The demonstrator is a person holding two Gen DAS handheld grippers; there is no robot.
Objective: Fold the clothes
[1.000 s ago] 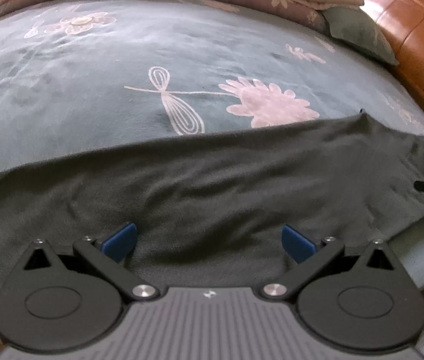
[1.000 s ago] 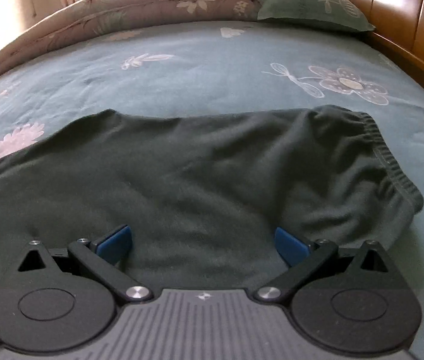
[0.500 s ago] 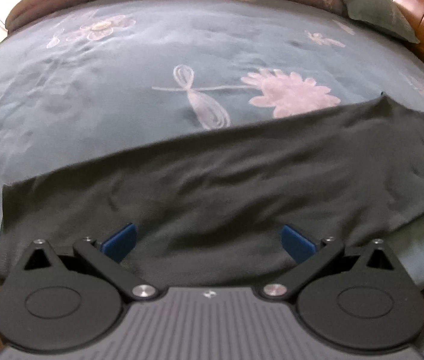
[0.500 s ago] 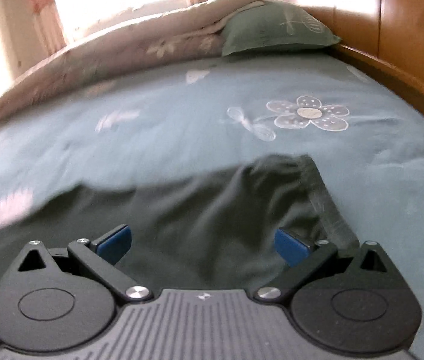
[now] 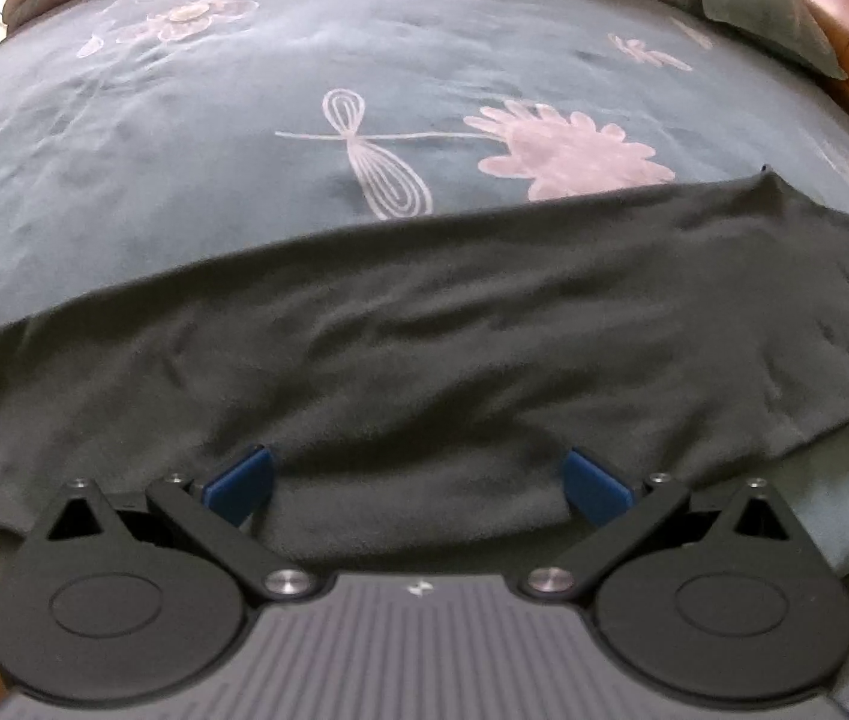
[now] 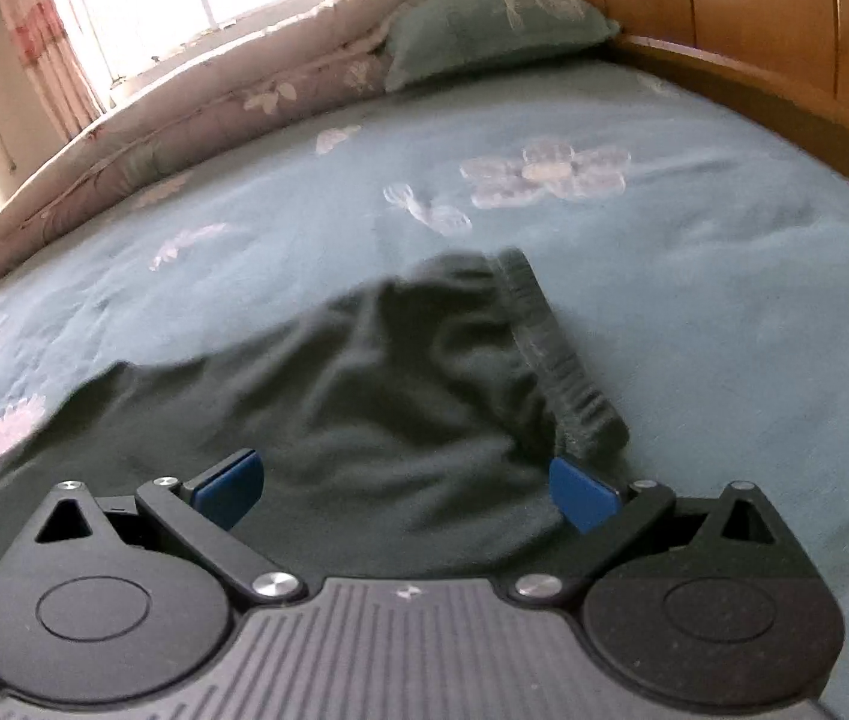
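Observation:
A pair of dark grey trousers (image 5: 424, 348) lies stretched across the near edge of the bed; in the left wrist view the leg end reaches the far left. The left gripper (image 5: 418, 480) hovers just over the cloth, open, nothing between its blue pads. In the right wrist view the same trousers (image 6: 364, 420) show their ribbed elastic waistband (image 6: 562, 360) at the right, bunched and wrinkled. The right gripper (image 6: 403, 489) stands open over the waist area, its right pad close beside the waistband's near end.
The bed is covered by a teal sheet (image 5: 244, 150) with pink flower prints. A rolled quilt (image 6: 184, 120) and a green pillow (image 6: 496, 18) lie at the far side. A wooden headboard (image 6: 784, 48) rises on the right. A window with curtains (image 6: 64, 30) glows behind.
The right gripper has swung right and tilted up toward the waistband, which now looks more bunched. The left view shifted left, bringing the trouser leg end into sight. Both grippers stayed open.

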